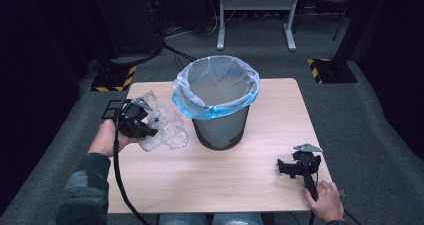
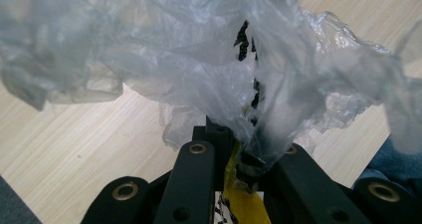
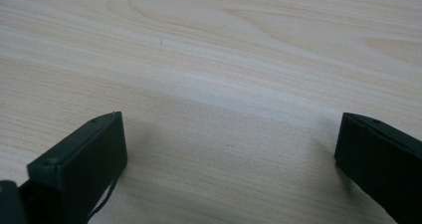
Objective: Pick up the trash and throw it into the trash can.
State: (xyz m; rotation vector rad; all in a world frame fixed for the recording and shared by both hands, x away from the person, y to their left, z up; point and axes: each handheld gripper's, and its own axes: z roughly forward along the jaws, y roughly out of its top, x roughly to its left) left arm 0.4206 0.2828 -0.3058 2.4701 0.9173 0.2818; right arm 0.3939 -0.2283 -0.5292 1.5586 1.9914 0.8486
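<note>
A crumpled clear plastic bag (image 1: pixel 167 125) hangs at the table's left, just left of a dark mesh bin (image 1: pixel 221 130). My left gripper (image 1: pixel 146 125) is shut on the bag; in the left gripper view the film (image 2: pixel 199 59) bunches up from between the closed jaws of that gripper (image 2: pixel 245 165) and hides most of what lies ahead. The bin carries a clear liner with a blue rim (image 1: pixel 216 87) folded over its top. My right gripper (image 1: pixel 289 166) rests low at the table's front right, open, with bare wood between its fingers (image 3: pixel 84 159).
The light wooden table (image 1: pixel 250 185) stands on grey carpet. Behind it are a white metal frame (image 1: pixel 255 15) and two black-and-yellow striped floor plates (image 1: pixel 114 77). A cable trails from each gripper toward the person's sleeves at the bottom edge.
</note>
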